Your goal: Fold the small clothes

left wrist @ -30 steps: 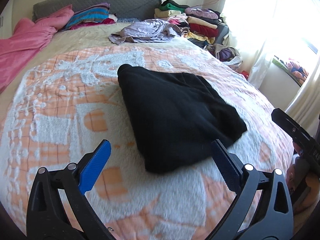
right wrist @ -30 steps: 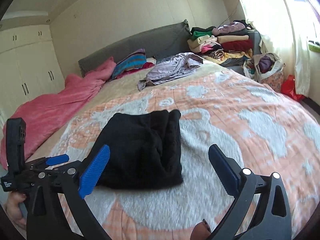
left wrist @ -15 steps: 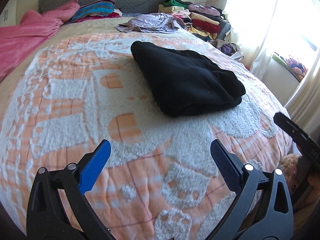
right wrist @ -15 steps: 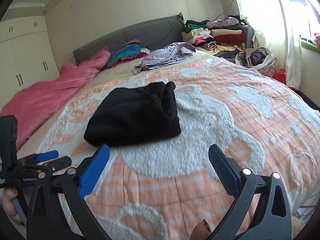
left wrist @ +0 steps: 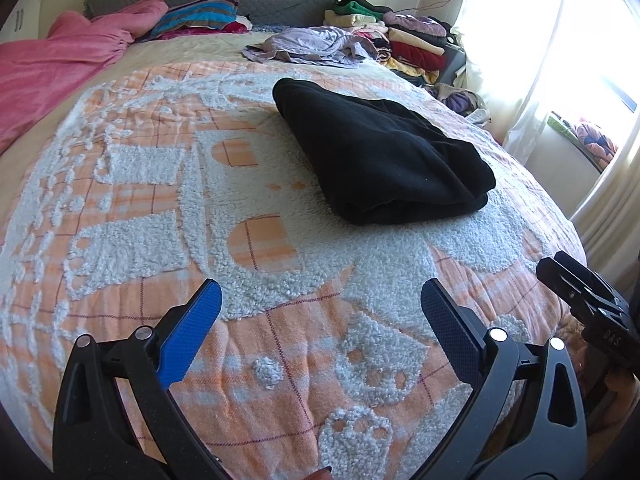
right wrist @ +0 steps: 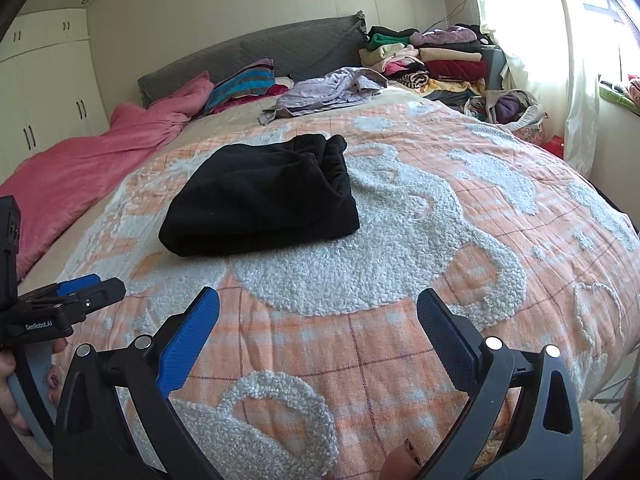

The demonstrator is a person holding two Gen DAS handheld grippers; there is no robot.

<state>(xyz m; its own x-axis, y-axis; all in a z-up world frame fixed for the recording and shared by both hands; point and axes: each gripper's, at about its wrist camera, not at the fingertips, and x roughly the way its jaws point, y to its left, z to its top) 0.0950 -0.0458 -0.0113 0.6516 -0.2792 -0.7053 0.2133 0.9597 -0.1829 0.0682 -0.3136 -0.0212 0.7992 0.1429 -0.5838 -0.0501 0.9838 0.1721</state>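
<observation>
Both the left tool and right tool gape empty near the folded black garment on the bed; the left tool's side reads "GenRobot.AI", its hand mostly hidden.

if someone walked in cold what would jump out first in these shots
The folded black fleece garment lies alone in the middle of the orange and white tufted bedspread. Both tongs, left and right, hang open and empty over the near edge of the bed. Behind, a crumpled lilac garment lies near the grey headboard, with a stack of folded clothes by the bright window.
</observation>
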